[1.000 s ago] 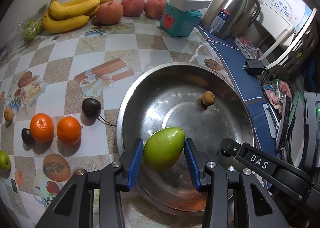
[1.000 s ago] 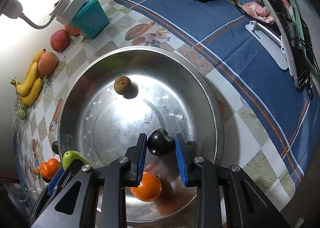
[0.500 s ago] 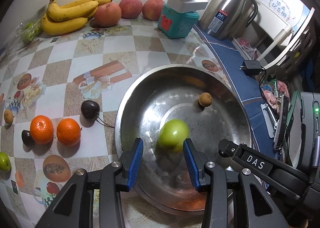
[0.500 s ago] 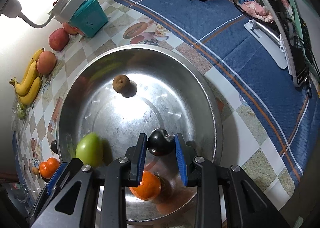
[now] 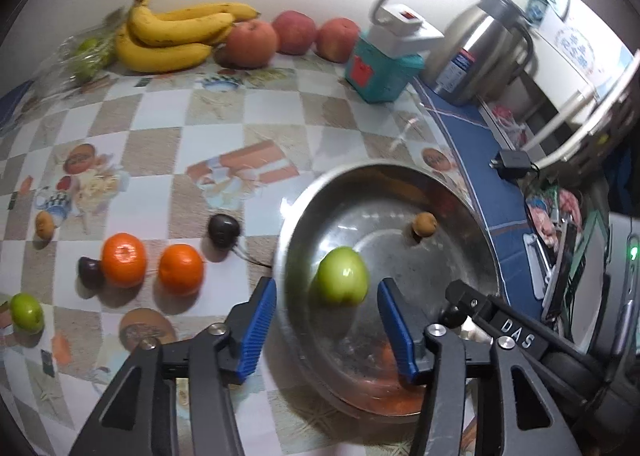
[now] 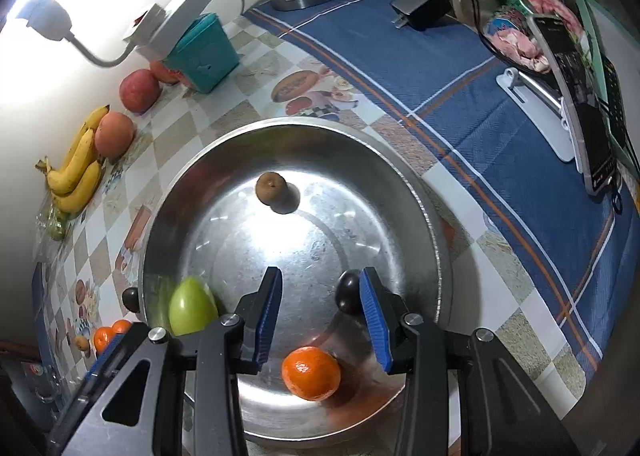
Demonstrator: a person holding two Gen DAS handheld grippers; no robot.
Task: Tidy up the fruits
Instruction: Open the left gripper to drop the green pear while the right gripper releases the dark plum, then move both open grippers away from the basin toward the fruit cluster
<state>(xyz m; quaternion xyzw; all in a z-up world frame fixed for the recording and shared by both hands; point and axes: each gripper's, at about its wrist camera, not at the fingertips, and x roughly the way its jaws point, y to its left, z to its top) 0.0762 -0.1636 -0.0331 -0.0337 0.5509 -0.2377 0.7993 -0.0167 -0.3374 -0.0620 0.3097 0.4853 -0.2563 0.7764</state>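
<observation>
The steel bowl [image 6: 430, 223] holds four fruits: one green mango [image 6: 191, 307], one small brown fruit [image 6: 271, 187], one dark plum [image 6: 347, 292] and one orange [image 6: 311, 372]. Left of the bowl lie two oranges [image 5: 123, 260], two dark plums [image 5: 224, 230], one small green fruit [image 5: 26, 312] and one small brown fruit [image 5: 44, 224]. Beyond the bowl, by the wall, are three peaches [image 5: 251, 43] and one bunch of bananas [image 5: 176, 35], perhaps four.

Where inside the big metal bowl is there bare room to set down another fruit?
The middle of the round steel bowl is bare, bordered by the small brown fruit, the green mango and the dark plum. Its far right slope is also free. The near side is crowded: the orange tangerine and plum lie there.
</observation>
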